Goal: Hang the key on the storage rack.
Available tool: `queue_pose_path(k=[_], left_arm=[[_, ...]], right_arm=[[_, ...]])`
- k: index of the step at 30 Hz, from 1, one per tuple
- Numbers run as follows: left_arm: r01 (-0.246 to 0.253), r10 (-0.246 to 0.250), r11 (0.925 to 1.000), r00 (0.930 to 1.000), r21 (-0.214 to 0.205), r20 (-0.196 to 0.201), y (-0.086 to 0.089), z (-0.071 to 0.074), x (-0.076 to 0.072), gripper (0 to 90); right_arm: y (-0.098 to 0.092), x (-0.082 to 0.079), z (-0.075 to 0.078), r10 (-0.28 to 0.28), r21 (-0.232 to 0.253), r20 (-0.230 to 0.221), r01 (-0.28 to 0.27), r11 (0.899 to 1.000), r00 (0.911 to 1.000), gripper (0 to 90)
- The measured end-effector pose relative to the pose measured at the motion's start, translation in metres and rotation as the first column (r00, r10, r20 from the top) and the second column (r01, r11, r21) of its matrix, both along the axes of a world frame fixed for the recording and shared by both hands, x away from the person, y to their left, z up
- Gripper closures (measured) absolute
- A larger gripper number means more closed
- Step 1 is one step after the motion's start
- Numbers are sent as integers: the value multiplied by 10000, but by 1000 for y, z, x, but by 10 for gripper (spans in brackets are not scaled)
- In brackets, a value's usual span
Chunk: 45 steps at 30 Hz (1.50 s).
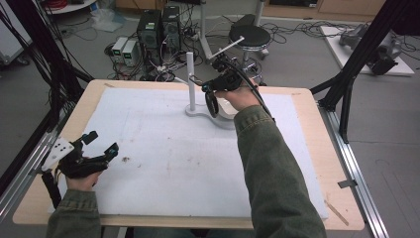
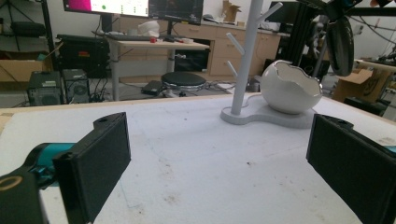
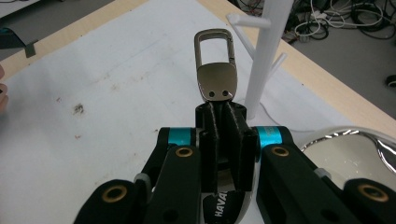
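My right gripper (image 1: pixel 205 88) (image 3: pixel 222 116) is raised over the far middle of the table, shut on the dark strap of a keychain (image 3: pixel 215 79). The keychain's metal carabiner (image 3: pixel 214 44) sticks out past the jaws, close to the pegs of a white stand (image 1: pixel 190 79) (image 3: pixel 267 46). Its black fob (image 1: pixel 212 105) (image 2: pixel 340 43) hangs below the hand. On the stand's base sits a white egg-shaped bowl (image 2: pixel 289 88) (image 3: pixel 357 156). My left gripper (image 1: pixel 102 144) (image 2: pixel 219 158) rests low at the table's near left, open, with nothing between its jaws.
A white mat (image 1: pixel 163 158) covers most of the wooden table (image 1: pixel 317 148). Black frame posts (image 1: pixel 354 64) rise at both sides. Beyond the far edge stand a stool (image 1: pixel 250 37), computer boxes (image 1: pixel 158 27) and cables on the floor.
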<state>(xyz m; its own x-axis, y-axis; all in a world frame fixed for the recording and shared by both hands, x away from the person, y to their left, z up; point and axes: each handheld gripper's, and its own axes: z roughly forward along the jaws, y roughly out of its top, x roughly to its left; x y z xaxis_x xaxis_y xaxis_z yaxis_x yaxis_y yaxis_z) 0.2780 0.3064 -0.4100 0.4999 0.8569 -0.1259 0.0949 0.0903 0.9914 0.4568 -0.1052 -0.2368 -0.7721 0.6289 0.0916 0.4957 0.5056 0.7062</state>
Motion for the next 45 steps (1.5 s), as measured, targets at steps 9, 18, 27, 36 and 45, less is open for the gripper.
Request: queue_pose_path(k=[9,18,27,36,45], left_arm=[[9,-9,9999,10000,-101,6,1,0,0,67],[-16,17,9998,10000,-185,15,2,0,0,67],[-37,37,9998,10000,-192,-2,4,-1,0,67],[-61,61,9998,10000,-166,2,4,-1,0,67],[-52,52,9998,10000,-195,-28,5,-1,-2,67]], right_arm=[[4,5,4,-122,30,247,121,9999,9996,840],[14,18,9,-134,-133,163,136,9998,9998,839],[20,26,1,-308,-311,-12,308,9990,9995,837],[22,29,-5,-395,-662,-19,393,9970,9992,836],[21,35,-15,-661,-677,-261,642,9956,9975,819]])
